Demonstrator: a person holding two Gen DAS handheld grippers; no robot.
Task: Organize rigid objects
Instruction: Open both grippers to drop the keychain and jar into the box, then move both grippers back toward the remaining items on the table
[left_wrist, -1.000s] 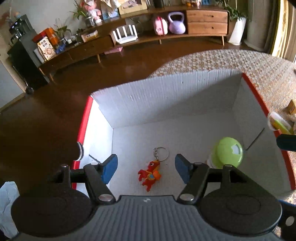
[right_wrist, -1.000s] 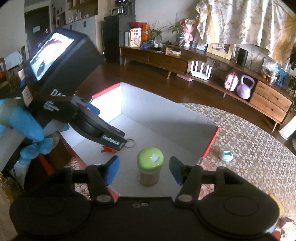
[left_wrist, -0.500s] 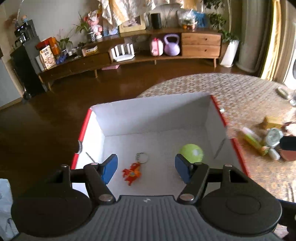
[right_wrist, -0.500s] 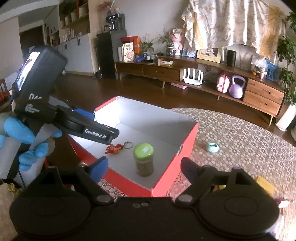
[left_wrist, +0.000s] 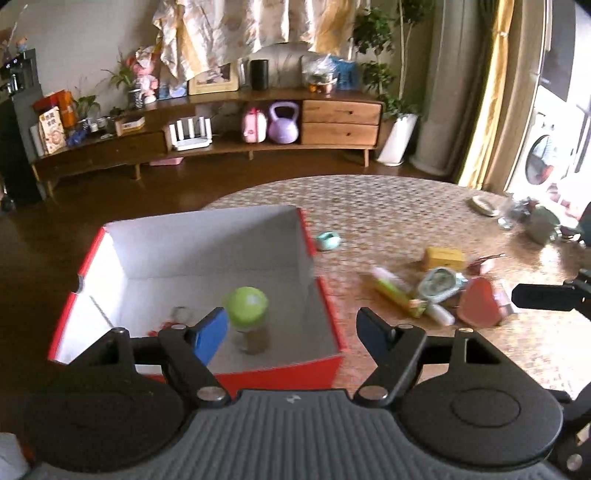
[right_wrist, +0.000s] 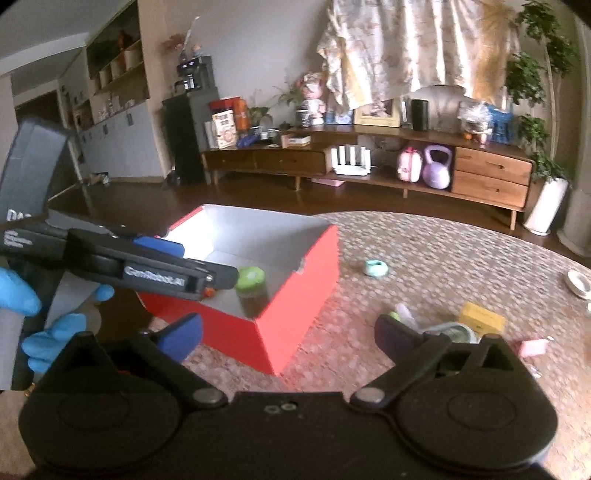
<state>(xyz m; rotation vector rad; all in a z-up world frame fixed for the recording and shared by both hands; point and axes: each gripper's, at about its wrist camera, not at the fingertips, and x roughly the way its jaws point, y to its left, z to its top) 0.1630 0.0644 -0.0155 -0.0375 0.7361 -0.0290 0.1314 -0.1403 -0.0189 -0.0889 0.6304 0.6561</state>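
A red box (left_wrist: 280, 373) with a white inside stands on the patterned table; it also shows in the right wrist view (right_wrist: 295, 317). Inside it stands a green-lidded jar (left_wrist: 248, 318), also seen in the right wrist view (right_wrist: 252, 286), with a red keychain toy (left_wrist: 173, 319) beside it. My left gripper (left_wrist: 291, 332) is open and empty above the box's near right corner. My right gripper (right_wrist: 288, 336) is open and empty, right of the box. A pile of small items lies right of the box: a green tube (left_wrist: 393, 291), a red heart-shaped case (left_wrist: 480, 306), a yellow box (left_wrist: 445, 257).
A small teal object (left_wrist: 328, 240) lies just past the box, also in the right wrist view (right_wrist: 375, 267). A white dish (left_wrist: 484, 205) and glassware sit at the table's far right. The left gripper body and blue-gloved hand (right_wrist: 33, 295) fill the left of the right wrist view.
Both grippers have pulled back and up from the box and swung right. The pile of small items has come into view. Both stay open and empty.
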